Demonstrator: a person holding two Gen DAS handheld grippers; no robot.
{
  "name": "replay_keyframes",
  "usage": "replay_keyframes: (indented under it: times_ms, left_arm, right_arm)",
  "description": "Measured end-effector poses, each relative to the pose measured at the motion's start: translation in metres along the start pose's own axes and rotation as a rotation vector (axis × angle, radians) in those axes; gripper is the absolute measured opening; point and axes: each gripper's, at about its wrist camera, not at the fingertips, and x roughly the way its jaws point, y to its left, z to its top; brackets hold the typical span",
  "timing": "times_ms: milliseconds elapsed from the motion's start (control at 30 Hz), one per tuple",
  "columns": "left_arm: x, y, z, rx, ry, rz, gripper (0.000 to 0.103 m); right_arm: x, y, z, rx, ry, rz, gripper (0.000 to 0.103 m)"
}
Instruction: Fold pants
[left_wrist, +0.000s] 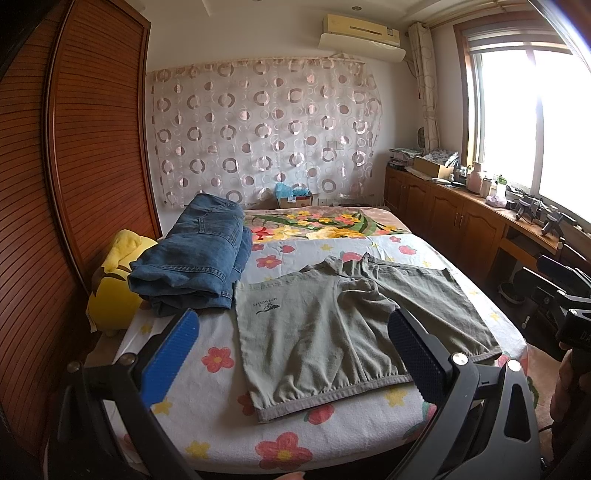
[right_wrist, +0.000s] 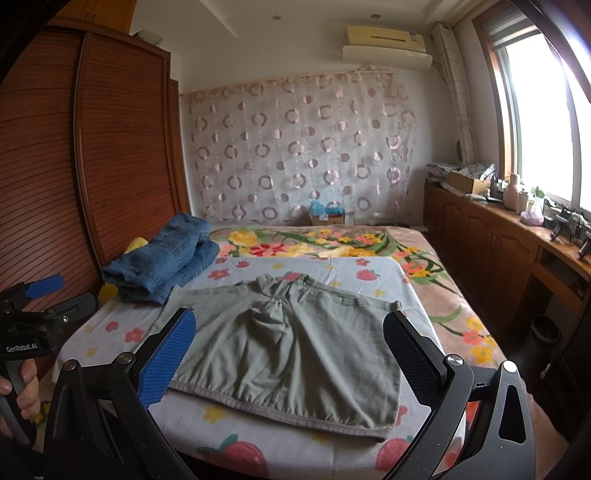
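Olive-green shorts (left_wrist: 332, 325) lie spread flat on the flowered bed sheet (left_wrist: 207, 398), waistband toward me, a small dark logo on the left leg. They also show in the right wrist view (right_wrist: 291, 354). My left gripper (left_wrist: 295, 354) is open and empty, held above the near edge of the shorts. My right gripper (right_wrist: 291, 354) is open and empty, also above the near side of the shorts. The left gripper's body (right_wrist: 33, 325) shows at the left edge of the right wrist view.
Folded blue jeans (left_wrist: 195, 258) are stacked at the bed's far left, beside a yellow plush toy (left_wrist: 114, 288). A wooden wardrobe (left_wrist: 74, 166) stands left. A cabinet counter (left_wrist: 461, 199) with clutter runs under the window at right. A floral blanket (left_wrist: 321, 221) covers the far bed.
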Motion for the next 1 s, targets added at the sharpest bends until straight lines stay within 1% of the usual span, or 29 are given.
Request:
replay_keyframes:
  times_ms: [733, 867, 1000]
  left_arm:
    - [-0.007, 0.001, 0.005, 0.001, 0.0, 0.0, 0.103]
    - [-0.011, -0.001, 0.009, -0.001, 0.01, -0.003, 0.103]
    - [0.001, 0.001, 0.0, -0.003, 0.039, -0.003, 0.103]
  right_arm:
    - [-0.003, 0.002, 0.003, -0.001, 0.0, -0.002, 0.103]
    - [-0.002, -0.002, 0.004, 0.002, 0.011, -0.01, 0.103]
    - [0.005, -0.007, -0.001, 0.008, 0.029, -0.018, 0.103]
